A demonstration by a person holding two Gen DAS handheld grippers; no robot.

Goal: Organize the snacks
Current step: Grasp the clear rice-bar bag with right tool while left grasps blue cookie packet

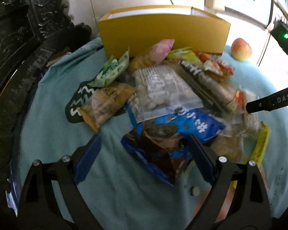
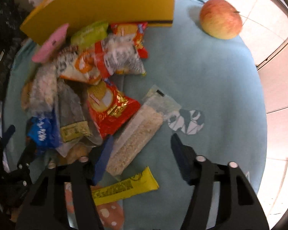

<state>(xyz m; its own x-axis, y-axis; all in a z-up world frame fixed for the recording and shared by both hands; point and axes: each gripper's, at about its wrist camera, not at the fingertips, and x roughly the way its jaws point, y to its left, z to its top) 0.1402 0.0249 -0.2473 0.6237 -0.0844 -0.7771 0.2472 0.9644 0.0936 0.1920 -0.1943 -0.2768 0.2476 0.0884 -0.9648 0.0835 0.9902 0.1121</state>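
A pile of snack packets lies on a round table with a light blue cloth [image 1: 53, 134], in front of a yellow box [image 1: 163, 32]. My left gripper [image 1: 144, 149] is open, its jaws either side of a blue cookie packet [image 1: 163, 143] at the pile's near edge. My right gripper [image 2: 142, 143] is open over a clear packet of pale crisped rice [image 2: 136, 134], with a red packet [image 2: 109, 109] to its left and a yellow bar [image 2: 124, 186] below. The yellow box also shows in the right wrist view [image 2: 105, 5].
An apple [image 2: 220, 18] sits on the cloth to the right of the box; it also shows in the left wrist view [image 1: 241, 49]. Dark carved furniture [image 1: 19, 28] stands at the left. The table edge curves close on the right, over a tiled floor [image 2: 278, 76].
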